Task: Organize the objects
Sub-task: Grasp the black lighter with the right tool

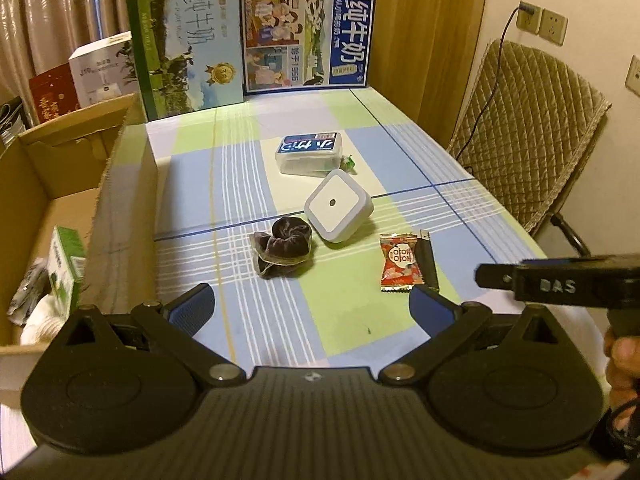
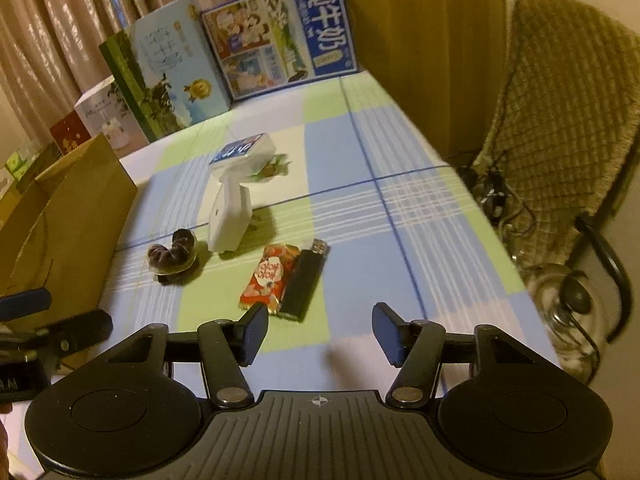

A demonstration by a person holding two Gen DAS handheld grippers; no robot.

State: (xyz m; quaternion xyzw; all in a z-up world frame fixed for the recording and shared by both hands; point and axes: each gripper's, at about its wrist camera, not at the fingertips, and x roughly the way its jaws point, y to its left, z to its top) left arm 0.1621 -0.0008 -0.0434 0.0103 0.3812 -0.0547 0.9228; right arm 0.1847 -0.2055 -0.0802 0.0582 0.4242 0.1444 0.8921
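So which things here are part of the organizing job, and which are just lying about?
Job:
- scrunchie
- white night light
- red candy packet
- black lighter
- clear plastic box
- cardboard box

Lying about:
- milk cartons
- quilted chair
- wall sockets

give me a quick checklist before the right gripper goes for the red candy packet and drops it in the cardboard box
1. Right gripper open and empty: ok.
2. Red candy packet in plain view on the tablecloth, nothing on top of it: ok.
3. Clearance around the packet: not ok, the black lighter lies right against its side and could get caught.
4. Left gripper open and out of the way: ok.
5. Room in the cardboard box: ok, some items in one corner, bare floor visible.
6. Scrunchie and white night light clear of the approach: ok.
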